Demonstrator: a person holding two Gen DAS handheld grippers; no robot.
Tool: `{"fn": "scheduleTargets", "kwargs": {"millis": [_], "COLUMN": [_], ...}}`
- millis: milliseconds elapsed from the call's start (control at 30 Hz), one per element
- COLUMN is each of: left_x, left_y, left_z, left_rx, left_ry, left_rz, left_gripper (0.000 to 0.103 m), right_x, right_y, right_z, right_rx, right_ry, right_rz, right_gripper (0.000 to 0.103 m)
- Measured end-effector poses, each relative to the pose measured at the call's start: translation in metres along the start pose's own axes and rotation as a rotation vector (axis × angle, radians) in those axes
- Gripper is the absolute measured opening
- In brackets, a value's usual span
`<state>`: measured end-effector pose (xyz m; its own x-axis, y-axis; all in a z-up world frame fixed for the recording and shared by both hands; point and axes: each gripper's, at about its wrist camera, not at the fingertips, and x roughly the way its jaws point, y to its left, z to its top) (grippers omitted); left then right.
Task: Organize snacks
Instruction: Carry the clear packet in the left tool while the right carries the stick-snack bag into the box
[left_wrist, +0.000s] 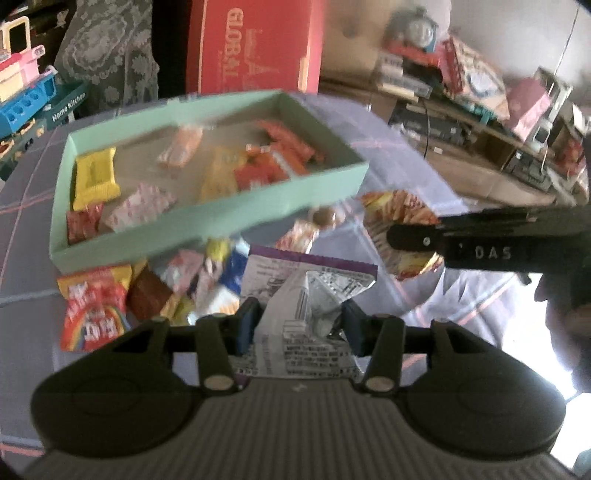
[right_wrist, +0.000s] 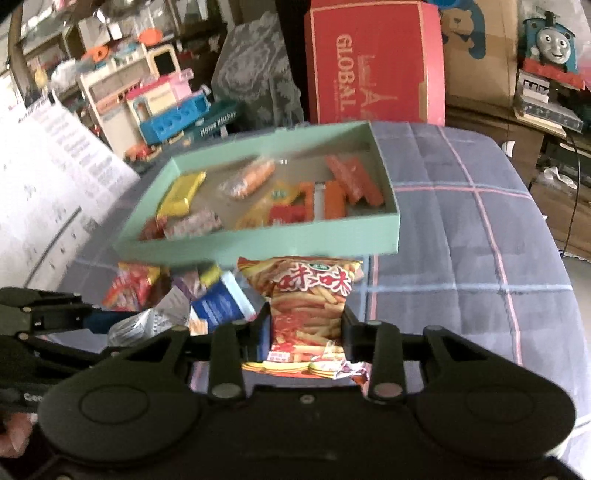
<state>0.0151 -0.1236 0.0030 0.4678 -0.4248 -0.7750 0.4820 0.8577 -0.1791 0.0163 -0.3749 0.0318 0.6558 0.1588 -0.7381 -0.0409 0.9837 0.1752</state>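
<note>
1. A purple-and-white snack packet (left_wrist: 306, 291) is clamped between the blue pads of the left gripper (left_wrist: 300, 321), its printed back turned towards the camera.
2. A red-and-orange bag of fries-shaped snacks (right_wrist: 308, 314) is pinched at its waist by the right gripper (right_wrist: 306, 328), just in front of the near wall of the mint-green box (right_wrist: 258, 240).
3. Several small packets are seen inside the box, which stands on a grey checked cloth (right_wrist: 461, 229).
4. A loose pile of snack packets (left_wrist: 155, 291) lies near the box, to the left of both grippers.
</note>
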Motion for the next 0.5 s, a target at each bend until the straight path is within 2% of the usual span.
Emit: {"fn": "scheduleTargets", "kwargs": {"millis": [267,500], "left_x": [-0.006,0.023], "left_y": [0.027,0.053], "left_z": [0.061,0.123], "left_rx": [-0.021,-0.034], "left_ry": [-0.092,-0.117], "left_rz": [0.061,0.087], "left_gripper": [0.047,0.048], "right_x": [-0.002,0.028], "right_y": [-0.011,-0.019], "right_z": [0.046,0.097], "right_rx": [0.038,0.084], "right_ry": [-0.077,-0.088], "right_rz": [-0.002,-0.003], "right_gripper": [0.035,0.035]}}
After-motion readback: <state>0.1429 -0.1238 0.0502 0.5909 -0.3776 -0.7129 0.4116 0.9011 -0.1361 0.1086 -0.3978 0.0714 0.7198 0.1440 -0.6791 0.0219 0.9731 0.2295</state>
